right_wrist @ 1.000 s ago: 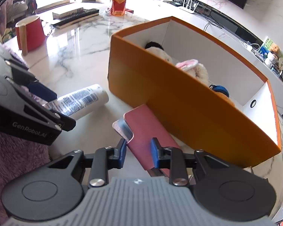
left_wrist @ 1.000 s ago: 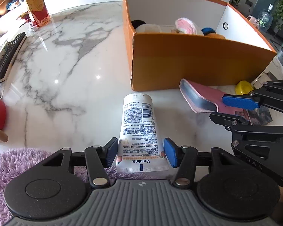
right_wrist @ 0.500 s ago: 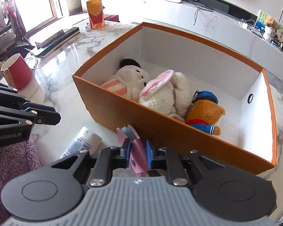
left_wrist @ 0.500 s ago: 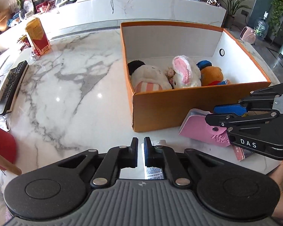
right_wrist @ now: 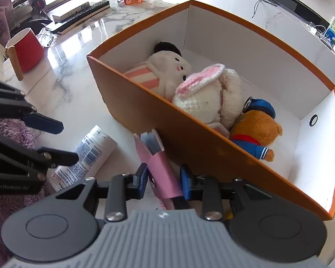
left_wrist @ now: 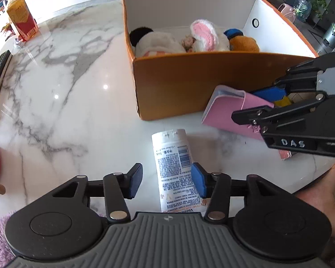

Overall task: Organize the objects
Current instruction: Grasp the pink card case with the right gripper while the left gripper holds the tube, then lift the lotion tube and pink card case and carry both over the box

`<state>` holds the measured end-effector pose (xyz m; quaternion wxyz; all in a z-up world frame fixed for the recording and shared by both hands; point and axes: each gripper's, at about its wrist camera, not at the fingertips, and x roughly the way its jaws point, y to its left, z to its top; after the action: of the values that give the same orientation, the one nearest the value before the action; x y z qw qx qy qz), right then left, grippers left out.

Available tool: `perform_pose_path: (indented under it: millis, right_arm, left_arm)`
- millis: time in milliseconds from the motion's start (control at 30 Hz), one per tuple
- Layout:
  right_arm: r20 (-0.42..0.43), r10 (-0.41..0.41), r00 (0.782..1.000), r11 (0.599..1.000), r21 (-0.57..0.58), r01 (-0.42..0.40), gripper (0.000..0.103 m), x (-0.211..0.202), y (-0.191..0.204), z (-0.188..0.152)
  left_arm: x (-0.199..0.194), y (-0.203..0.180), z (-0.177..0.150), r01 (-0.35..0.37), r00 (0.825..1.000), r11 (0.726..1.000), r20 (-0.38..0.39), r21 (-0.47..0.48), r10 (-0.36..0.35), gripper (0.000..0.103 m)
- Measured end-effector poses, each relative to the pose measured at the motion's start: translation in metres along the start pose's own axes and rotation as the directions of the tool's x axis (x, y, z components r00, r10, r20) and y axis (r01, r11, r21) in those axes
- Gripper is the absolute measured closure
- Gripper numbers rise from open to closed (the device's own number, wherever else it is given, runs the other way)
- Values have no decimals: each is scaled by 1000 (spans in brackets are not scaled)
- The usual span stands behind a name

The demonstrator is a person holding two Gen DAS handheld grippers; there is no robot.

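1. Marble table [left_wrist: 62, 84], white with grey veining, glossy; a living room with white counters lies behind it.
2. My left gripper [left_wrist: 167, 179]: jaws have just been opening and stand apart. The white lotion tube [left_wrist: 175, 167] lies flat on the marble between them, its side against the right-hand blue pad, clear of the left-hand one; not clamped.
3. My right gripper [right_wrist: 164, 178]: jaws have just been opening a little. The pink wallet [right_wrist: 162, 167] stands on edge between the pads, touching the left-hand pad, a gap at the right-hand one; I cannot tell whether it is held.
4. Orange box [right_wrist: 167, 129], white inside, just beyond both items; the wallet's far end is just beside its near wall.
5. Box contents: three plush toys in a row: striped white [right_wrist: 165, 71], crocheted rabbit [right_wrist: 210, 93], brown bear [right_wrist: 256, 131].
6. Table's far side: red cup [right_wrist: 26, 49], remote control [right_wrist: 82, 15], orange carton [left_wrist: 21, 20].
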<state>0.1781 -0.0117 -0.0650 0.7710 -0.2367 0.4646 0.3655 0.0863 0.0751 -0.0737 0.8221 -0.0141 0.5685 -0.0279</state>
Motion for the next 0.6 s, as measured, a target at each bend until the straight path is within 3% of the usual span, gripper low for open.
perform_pose_path:
  millis: [200, 367, 400, 467, 600]
  right_arm:
    - [-18, 38, 999, 997, 62, -37, 76, -2, -3, -6]
    - [-10, 43, 999, 995, 88, -42, 77, -7, -4, -15]
    - [-9, 44, 999, 995, 93, -43, 77, -8, -5, -16]
    - [-4, 45, 999, 993, 105, -44, 77, -9, -6, -19]
    - [9, 36, 999, 992, 119, -36, 79, -11, -6, -23]
  left_arm:
    - [20, 7, 0, -9, 1000, 993, 11, -119, 10, 31]
    - [27, 1, 4, -30, 999, 994, 29, -109, 34, 31]
    - [28, 0, 5, -37, 999, 994, 31, -103, 41, 33]
    - [28, -1, 6, -25, 999, 995, 35, -99, 28, 48]
    - [27, -3, 7, -40, 998, 994, 37, -97, 44, 53]
